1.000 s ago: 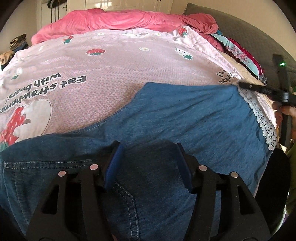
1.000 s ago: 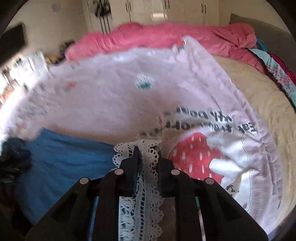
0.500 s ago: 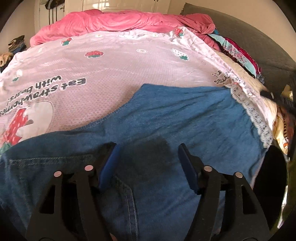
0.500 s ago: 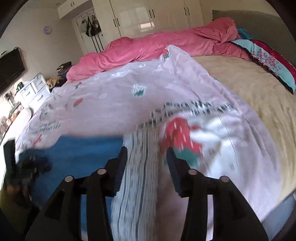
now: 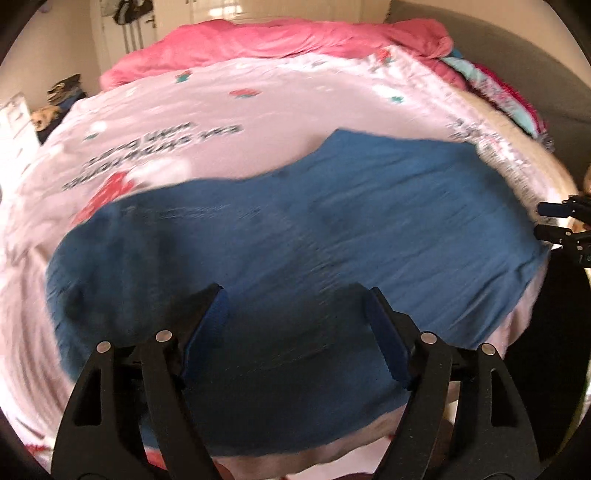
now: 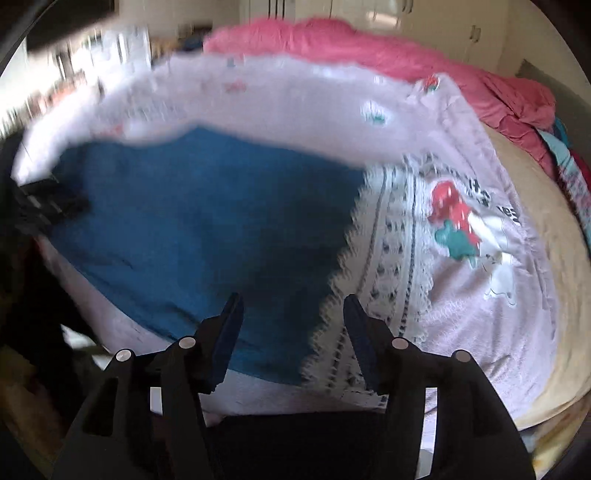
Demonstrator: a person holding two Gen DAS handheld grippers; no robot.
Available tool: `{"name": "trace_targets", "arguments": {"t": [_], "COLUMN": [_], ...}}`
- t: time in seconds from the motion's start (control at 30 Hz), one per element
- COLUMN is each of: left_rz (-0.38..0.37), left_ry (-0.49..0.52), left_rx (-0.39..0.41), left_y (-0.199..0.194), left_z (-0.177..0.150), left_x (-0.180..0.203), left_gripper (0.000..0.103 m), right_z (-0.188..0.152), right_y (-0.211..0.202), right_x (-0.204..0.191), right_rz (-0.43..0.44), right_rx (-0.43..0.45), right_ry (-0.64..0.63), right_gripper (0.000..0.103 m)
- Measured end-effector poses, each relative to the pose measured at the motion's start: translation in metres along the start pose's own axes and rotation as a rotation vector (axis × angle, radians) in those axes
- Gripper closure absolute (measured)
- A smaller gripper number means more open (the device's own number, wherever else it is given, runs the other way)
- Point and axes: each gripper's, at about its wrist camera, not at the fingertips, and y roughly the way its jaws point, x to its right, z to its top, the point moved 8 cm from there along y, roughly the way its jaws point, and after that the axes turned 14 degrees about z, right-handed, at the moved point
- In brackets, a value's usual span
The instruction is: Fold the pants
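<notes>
The blue denim pants (image 5: 332, 229) lie folded on a pink strawberry-print blanket (image 5: 258, 96). They show again in the right wrist view as the pants (image 6: 192, 221), with their white lace hem (image 6: 384, 266) on the right. My left gripper (image 5: 293, 291) hovers over the near part of the denim; its jaws are opening and nothing is pinched between them. My right gripper (image 6: 293, 297) stands over the edge where denim meets lace, its jaws also opening and free of cloth. Each gripper shows at the other view's edge: the right gripper (image 5: 557, 221) and the left gripper (image 6: 48, 206).
A crumpled pink duvet (image 5: 280, 37) lies across the far side of the bed. Colourful folded clothes (image 5: 495, 88) are stacked at the far right by a grey headboard (image 5: 517, 48). Beige sheet (image 6: 535, 192) shows beyond the blanket. Wardrobe doors (image 6: 424, 18) and cluttered furniture line the far wall.
The right gripper let go of the lace hem, its jaws spreading, and swung back towards the bed's near edge. The left gripper's jaws widened and it drew back, so more of the pants shows.
</notes>
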Motion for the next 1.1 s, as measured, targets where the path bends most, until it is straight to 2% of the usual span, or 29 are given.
{"name": "trace_targets", "arguments": {"t": [0.03,0.1,0.13,0.27,0.47,0.63,0.7,0.8,0.93,1.03,1.1], "left_rz": [0.017,0.047,0.031,0.015,0.019,0.003,-0.041,-0.098,-0.146,-0.177,-0.184], "left_ry": [0.002,-0.006,-0.025,-0.041,-0.034,-0.042,-0.059,-0.036,0.005,0.028,0.078], "left_rx": [0.000,-0.006,-0.014,-0.016,-0.013,-0.006,0.015,0.079,0.112,0.099,0.086], "left_y": [-0.001,-0.002,-0.002,0.001,0.007,-0.007,-0.022,-0.047,-0.051,-0.039,-0.030], "left_z": [-0.002,-0.006,-0.008,-0.012,-0.013,-0.013,-0.008,0.004,0.025,0.037,0.036], "left_x": [-0.005,-0.016,-0.021,-0.026,-0.023,-0.021,-0.018,-0.002,0.028,0.054,0.077], "left_gripper": [0.034,0.034,0.034,0.034,0.034,0.032,0.024,0.021,0.015,0.014,0.012], "right_z": [-0.007,-0.014,-0.016,-0.020,-0.018,-0.021,-0.025,-0.030,-0.024,-0.014,-0.003], "right_y": [0.005,0.004,0.002,0.007,0.008,-0.003,-0.015,-0.037,-0.055,-0.049,-0.038], "right_x": [0.010,0.020,0.022,0.021,0.025,0.021,0.015,0.010,0.001,-0.014,-0.022], "right_rz": [-0.046,0.011,0.028,0.021,0.020,0.038,0.044,0.041,0.052,0.099,0.110], "right_rx": [-0.042,-0.037,-0.038,-0.058,-0.034,0.022,0.076,0.160,0.225,0.224,0.199], "right_ry": [0.008,0.055,0.081,0.065,0.094,0.108,0.108,0.145,0.152,0.154,0.143], "right_gripper": [0.048,0.048,0.048,0.048,0.048,0.047,0.031,0.028,0.028,0.026,0.024]}}
